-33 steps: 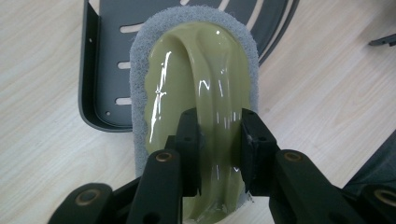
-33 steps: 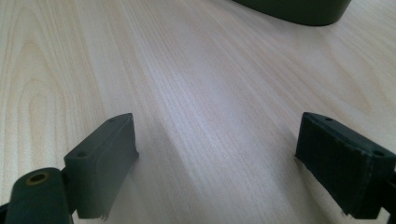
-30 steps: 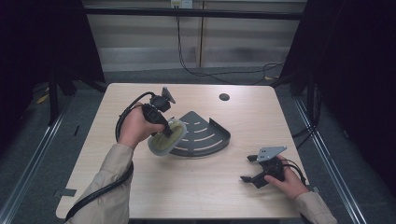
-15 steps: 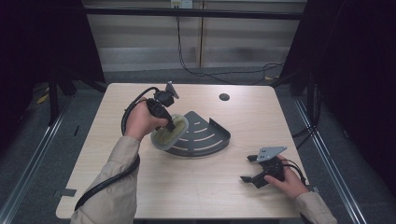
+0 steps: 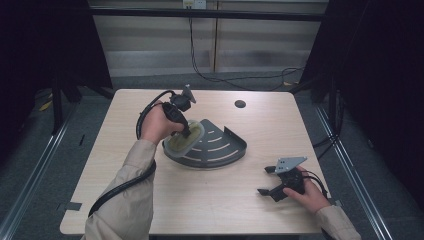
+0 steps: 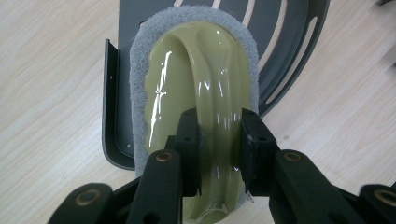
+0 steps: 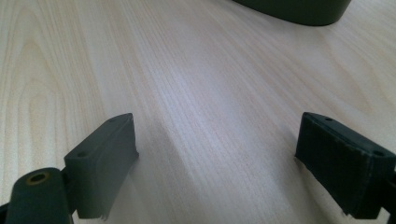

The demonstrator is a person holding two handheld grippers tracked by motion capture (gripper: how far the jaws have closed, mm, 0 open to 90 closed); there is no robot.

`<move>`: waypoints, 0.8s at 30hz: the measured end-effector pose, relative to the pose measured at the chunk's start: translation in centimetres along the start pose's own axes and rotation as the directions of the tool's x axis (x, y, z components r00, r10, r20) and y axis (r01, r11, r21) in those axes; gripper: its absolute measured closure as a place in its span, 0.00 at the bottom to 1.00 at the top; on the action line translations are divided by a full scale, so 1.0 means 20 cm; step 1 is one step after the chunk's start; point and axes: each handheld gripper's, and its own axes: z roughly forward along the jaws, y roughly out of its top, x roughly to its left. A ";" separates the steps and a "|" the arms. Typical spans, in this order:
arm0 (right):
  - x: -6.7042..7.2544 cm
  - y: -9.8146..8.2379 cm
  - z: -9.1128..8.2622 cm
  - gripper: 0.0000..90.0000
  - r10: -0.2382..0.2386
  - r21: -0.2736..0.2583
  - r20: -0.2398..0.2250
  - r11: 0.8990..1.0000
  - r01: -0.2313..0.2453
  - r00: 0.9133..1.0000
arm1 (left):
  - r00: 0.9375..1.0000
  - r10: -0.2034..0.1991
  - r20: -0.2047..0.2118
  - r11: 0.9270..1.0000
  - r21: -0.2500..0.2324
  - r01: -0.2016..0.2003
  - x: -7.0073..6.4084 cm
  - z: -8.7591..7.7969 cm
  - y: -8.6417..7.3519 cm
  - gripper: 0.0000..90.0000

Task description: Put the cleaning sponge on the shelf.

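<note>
Left gripper view: left gripper (image 6: 218,140) clamped on the raised handle ridge of the scrub pad (image 6: 196,93), long axis running straight ahead of the jaws. Pad lies in the corner rack (image 5: 225,150), against its left wall, near tabletop centre. Right gripper (image 5: 272,182) spread wide, empty, by the near right corner.

The corner rack (image 5: 215,147) sits at the middle of the tabletop (image 5: 210,210), and the scrubber (image 5: 186,137) lies on its left part. The left tongs (image 5: 187,134) stand over the scrubber; the right tongs (image 5: 267,181) rest at the frame's lower right, well apart from the rack.
</note>
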 end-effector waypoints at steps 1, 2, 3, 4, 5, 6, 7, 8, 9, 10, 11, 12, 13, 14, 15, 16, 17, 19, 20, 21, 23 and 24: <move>0.00 0.00 0.00 0.13 0.001 0.000 0.000 1.000 -0.001 1.000 | 1.000 0.008 -0.002 1.000 0.008 -0.008 0.00 0.00 0.01 0.80; 0.00 0.00 0.00 0.13 0.001 0.000 0.000 1.000 -0.001 1.000 | 1.000 0.004 -0.003 1.000 0.002 -0.004 0.00 0.01 0.01 0.80; 0.00 0.00 0.00 0.13 0.000 0.000 -0.001 1.000 0.000 1.000 | 1.000 0.007 -0.004 1.000 0.004 -0.007 0.01 0.01 0.01 0.80; 0.00 0.00 0.00 0.13 0.001 0.000 0.000 1.000 -0.001 1.000 | 1.000 0.009 -0.006 1.000 0.006 -0.009 0.01 0.01 0.02 0.80; 0.00 0.00 0.00 0.13 0.000 0.000 -0.001 1.000 0.000 1.000 | 1.000 0.014 -0.010 1.000 0.007 -0.013 0.01 0.02 0.02 0.80; 0.00 0.00 0.00 0.13 0.000 0.000 -0.001 1.000 0.000 1.000 | 1.000 0.009 -0.007 1.000 0.002 -0.009 0.01 0.02 0.03 0.80; 0.00 0.00 0.00 0.13 0.001 0.000 -0.001 1.000 -0.001 1.000 | 1.000 0.008 -0.006 1.000 0.005 -0.008 0.01 0.03 0.03 0.80; 0.00 0.00 0.00 0.13 0.000 0.000 0.000 1.000 0.000 1.000 | 1.000 0.009 -0.004 1.000 0.006 -0.009 0.01 0.03 0.04 0.80; 0.00 0.00 0.00 0.13 0.000 0.000 0.000 1.000 0.000 1.000 | 1.000 0.006 -0.007 1.000 0.003 -0.006 0.01 0.03 0.04 0.80; 0.00 0.00 0.00 0.13 0.000 0.000 0.000 1.000 0.000 1.000 | 1.000 0.004 -0.002 1.000 0.001 -0.004 0.01 0.04 0.04 0.80; 0.00 0.00 0.00 0.13 0.000 0.000 0.000 1.000 0.000 1.000 | 1.000 0.002 -0.004 1.000 -0.005 -0.002 0.02 0.04 0.05 0.80; 0.00 0.00 0.00 0.13 0.000 0.001 -0.001 1.000 0.000 1.000 | 1.000 -0.007 -0.004 1.000 -0.010 0.007 0.02 0.04 0.05 0.80; 0.00 0.00 0.00 0.13 -0.001 0.001 0.000 1.000 0.001 1.000 | 1.000 -0.011 -0.002 1.000 -0.010 0.011 0.03 0.05 0.05 0.80; 0.00 0.00 0.00 0.13 -0.001 0.001 0.000 1.000 0.001 1.000 | 1.000 -0.009 -0.006 1.000 -0.009 0.009 0.03 0.05 0.05 0.80; 0.00 0.00 0.00 0.13 -0.001 0.001 0.000 1.000 0.001 1.000 | 1.000 -0.009 -0.006 1.000 -0.010 0.009 0.03 0.06 0.06 0.80; 0.00 0.00 0.00 0.13 -0.001 0.001 0.000 1.000 0.001 1.000 | 1.000 -0.009 -0.009 1.000 -0.005 0.009 0.03 0.06 0.06 0.80; 0.00 0.00 0.00 0.13 0.000 0.001 0.000 1.000 0.000 1.000 | 1.000 -0.007 -0.007 1.000 -0.004 0.007 0.04 0.07 0.06 0.80; 0.00 0.00 0.00 0.13 0.000 0.001 -0.001 1.000 0.000 1.000 | 1.000 -0.002 -0.014 1.000 0.000 0.002 0.04 0.08 0.07 0.80; 0.00 0.00 0.00 0.13 0.001 0.001 0.000 1.000 -0.001 1.000 | 1.000 -0.007 -0.012 1.000 -0.004 0.007 0.04 0.08 0.07 0.80; 0.00 0.00 0.00 0.13 0.001 0.001 0.000 1.000 -0.001 1.000 | 1.000 -0.003 -0.018 1.000 -0.003 0.003 0.04 0.08 0.08 0.80; 0.00 0.00 0.00 0.13 0.000 0.001 -0.001 1.000 0.000 1.000 | 1.000 -0.006 -0.015 1.000 0.001 0.006 0.04 0.09 0.09 0.80; 0.00 0.00 0.00 0.13 0.000 0.002 -0.001 1.000 0.000 1.000 | 1.000 -0.004 -0.017 1.000 0.001 0.004 0.04 0.09 0.09 0.80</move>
